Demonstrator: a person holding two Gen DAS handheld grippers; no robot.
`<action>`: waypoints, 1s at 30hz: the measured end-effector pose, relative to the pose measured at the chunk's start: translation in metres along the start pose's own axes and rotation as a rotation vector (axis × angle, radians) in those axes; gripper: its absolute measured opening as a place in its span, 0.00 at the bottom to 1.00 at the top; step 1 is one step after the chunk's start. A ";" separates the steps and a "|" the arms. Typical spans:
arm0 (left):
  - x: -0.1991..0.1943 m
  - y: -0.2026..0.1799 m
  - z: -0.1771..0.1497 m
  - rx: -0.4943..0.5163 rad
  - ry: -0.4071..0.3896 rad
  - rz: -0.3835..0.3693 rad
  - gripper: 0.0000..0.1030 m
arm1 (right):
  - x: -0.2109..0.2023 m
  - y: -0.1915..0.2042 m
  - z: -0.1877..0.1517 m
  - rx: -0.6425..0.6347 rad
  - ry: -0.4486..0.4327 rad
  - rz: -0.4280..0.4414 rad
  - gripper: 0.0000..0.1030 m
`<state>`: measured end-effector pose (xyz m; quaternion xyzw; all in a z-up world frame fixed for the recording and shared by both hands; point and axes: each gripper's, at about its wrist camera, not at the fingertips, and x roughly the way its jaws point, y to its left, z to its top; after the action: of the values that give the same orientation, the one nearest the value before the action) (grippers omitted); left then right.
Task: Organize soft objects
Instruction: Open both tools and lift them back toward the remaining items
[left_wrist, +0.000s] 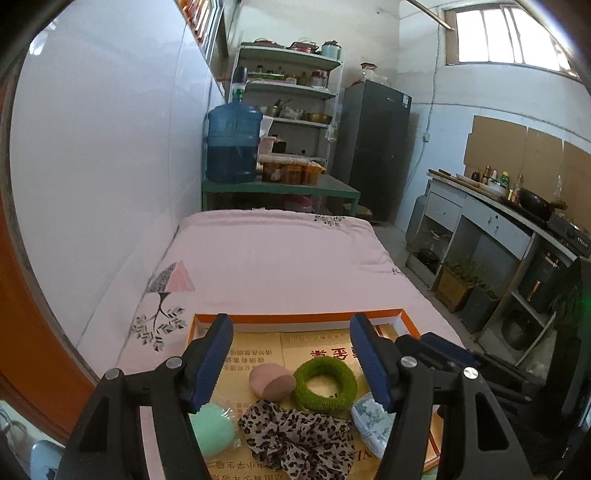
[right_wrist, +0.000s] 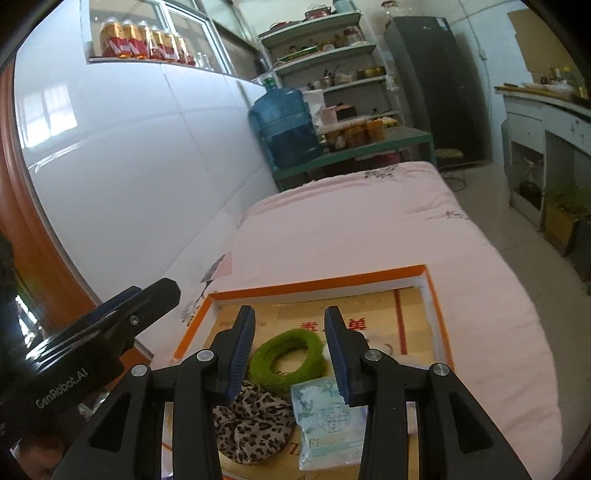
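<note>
Bed (left_wrist: 280, 258) first, one of them, under a pink quilt, filling the middle of both views. On its near end sits one shallow orange-rimmed box (left_wrist: 295, 318), its floor lined with yellow printed card, and all the soft things lie in the box's near half.

Count them in the left wrist view: five. One leopard-print scarf (left_wrist: 295, 435) bunched at the near edge, one fuzzy green ring (left_wrist: 325, 384) just beyond it, one mint green puff (left_wrist: 212, 430) in clear wrap at the left, one patterned pale-blue packet (left_wrist: 369, 424) at the right, one pink two-tone sponge (left_wrist: 271, 380) touching the ring's left side.

The right wrist view gives only three: the scarf, the ring and the packet. Puff and sponge are hidden there behind the black finger. What it adds is the packet's printed face, and the left gripper (right_wrist: 110, 325) seen from the side at the box's left edge.

Left gripper: jaws wide, nothing between them, hovering over the pile. Right gripper (right_wrist: 290, 354): jaws parted at a middling gap, empty, the ring showing between them.

The packet's print is too small to read, and the scarf's near edge is cut off by the fingers in both views.
</note>
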<state>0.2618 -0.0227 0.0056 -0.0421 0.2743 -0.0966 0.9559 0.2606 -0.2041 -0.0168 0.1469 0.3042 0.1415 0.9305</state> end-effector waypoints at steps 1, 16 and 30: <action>-0.003 -0.003 0.000 0.009 -0.006 0.005 0.63 | -0.002 0.001 0.000 -0.001 -0.003 -0.004 0.39; -0.039 -0.012 -0.002 0.033 -0.066 0.021 0.63 | -0.030 0.019 0.001 -0.031 -0.028 -0.010 0.39; -0.098 0.021 -0.034 -0.029 -0.079 0.085 0.63 | -0.065 0.039 -0.028 -0.094 -0.035 -0.041 0.39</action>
<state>0.1657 0.0176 0.0244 -0.0479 0.2393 -0.0500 0.9685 0.1864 -0.1864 0.0100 0.0990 0.2839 0.1340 0.9443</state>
